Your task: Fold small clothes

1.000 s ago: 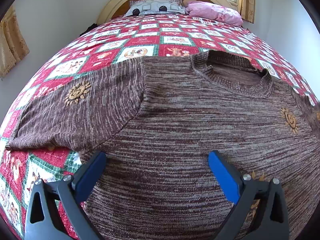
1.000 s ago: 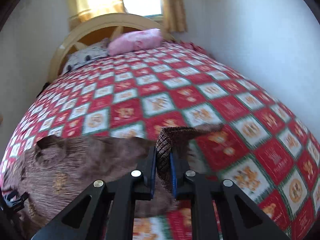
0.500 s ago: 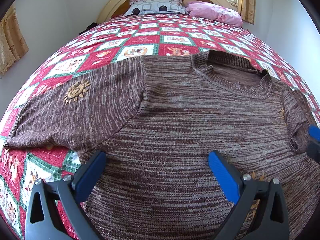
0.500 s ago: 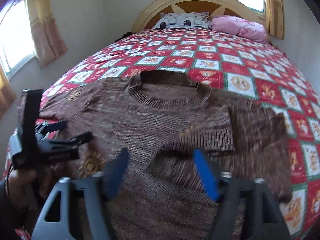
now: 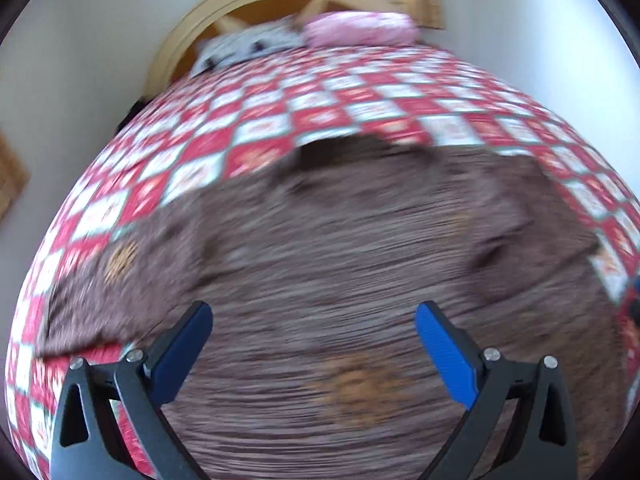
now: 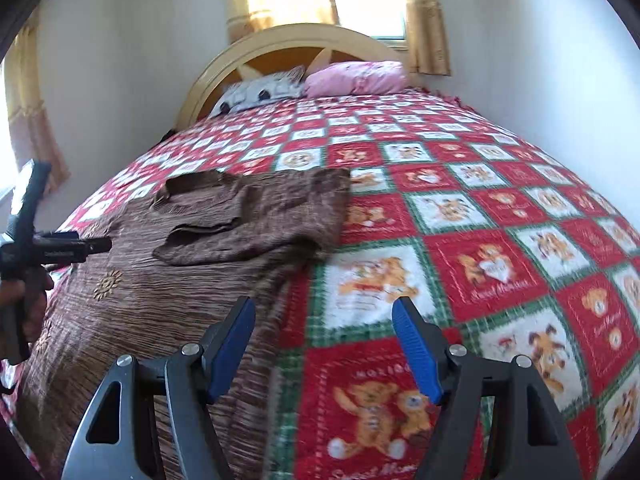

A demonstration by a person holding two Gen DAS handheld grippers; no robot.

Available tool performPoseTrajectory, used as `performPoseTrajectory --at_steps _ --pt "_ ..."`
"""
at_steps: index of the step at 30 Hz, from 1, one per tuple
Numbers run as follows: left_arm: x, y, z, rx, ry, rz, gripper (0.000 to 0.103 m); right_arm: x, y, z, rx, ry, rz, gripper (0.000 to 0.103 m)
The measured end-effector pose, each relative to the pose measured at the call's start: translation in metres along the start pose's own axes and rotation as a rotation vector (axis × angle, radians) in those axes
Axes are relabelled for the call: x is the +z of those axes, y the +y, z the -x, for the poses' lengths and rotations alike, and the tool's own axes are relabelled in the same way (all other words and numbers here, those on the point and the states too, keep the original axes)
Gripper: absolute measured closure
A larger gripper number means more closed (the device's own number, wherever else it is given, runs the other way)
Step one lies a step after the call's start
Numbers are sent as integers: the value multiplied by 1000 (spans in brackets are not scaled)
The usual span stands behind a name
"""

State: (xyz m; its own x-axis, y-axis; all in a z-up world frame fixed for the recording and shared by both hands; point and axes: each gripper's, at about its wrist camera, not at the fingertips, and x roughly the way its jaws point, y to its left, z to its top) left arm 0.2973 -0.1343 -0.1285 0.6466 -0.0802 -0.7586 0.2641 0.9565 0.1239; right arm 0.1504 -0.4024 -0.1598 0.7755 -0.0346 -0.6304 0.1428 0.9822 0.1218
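A small brown knitted sweater (image 5: 340, 248) lies flat on the bed, neck toward the headboard; it also shows in the right wrist view (image 6: 168, 280). Its right sleeve (image 6: 248, 224) is folded inward over the chest. Its left sleeve (image 5: 104, 276) lies spread out to the side. My left gripper (image 5: 314, 316) is open and empty above the sweater's lower body; this view is blurred. It also shows at the left edge of the right wrist view (image 6: 52, 246). My right gripper (image 6: 324, 312) is open and empty, over the sweater's right edge and the bedspread.
The bed has a red, white and green checked bedspread (image 6: 480, 216). A patterned pillow (image 6: 260, 90) and a pink pillow (image 6: 356, 76) lie at the wooden headboard (image 6: 288, 40). White walls stand close on both sides. Curtained windows are behind the bed.
My right gripper let go of the right sleeve, which now lies folded over the chest, and drew back to the right. My left gripper pulled back and turned; its view is blurred.
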Motion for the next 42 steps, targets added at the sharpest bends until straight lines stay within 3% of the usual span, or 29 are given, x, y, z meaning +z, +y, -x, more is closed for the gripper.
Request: performPoseTrajectory --at_steps 5,10,13,14,15,20,23,29,40,42 --pt "17 -59 -16 -12 -13 -138 1 -2 -1 13 17 -66 8 31" --pt "24 -83 -47 2 31 -196 25 -5 9 24 -10 -130 50 31" --pt "32 -81 -55 -39 29 -165 48 -7 17 23 -8 -130 95 31" --pt "33 -83 -57 -55 37 -165 81 -7 21 22 -13 -128 112 31" --pt "36 -84 -60 -84 62 -165 96 -8 23 22 -14 -126 123 31" --pt "44 -72 -46 -174 68 -64 98 -10 29 18 -27 -106 153 31" --pt "48 -45 -32 -239 77 29 98 -11 29 17 -31 -101 158 31" --pt "48 -8 -28 -240 87 99 98 -11 31 12 -45 -83 166 31" --pt "25 17 -70 -190 162 157 98 -11 27 3 -58 -44 151 31" --pt "24 17 -70 -176 143 157 91 -12 26 2 -60 -37 149 31"
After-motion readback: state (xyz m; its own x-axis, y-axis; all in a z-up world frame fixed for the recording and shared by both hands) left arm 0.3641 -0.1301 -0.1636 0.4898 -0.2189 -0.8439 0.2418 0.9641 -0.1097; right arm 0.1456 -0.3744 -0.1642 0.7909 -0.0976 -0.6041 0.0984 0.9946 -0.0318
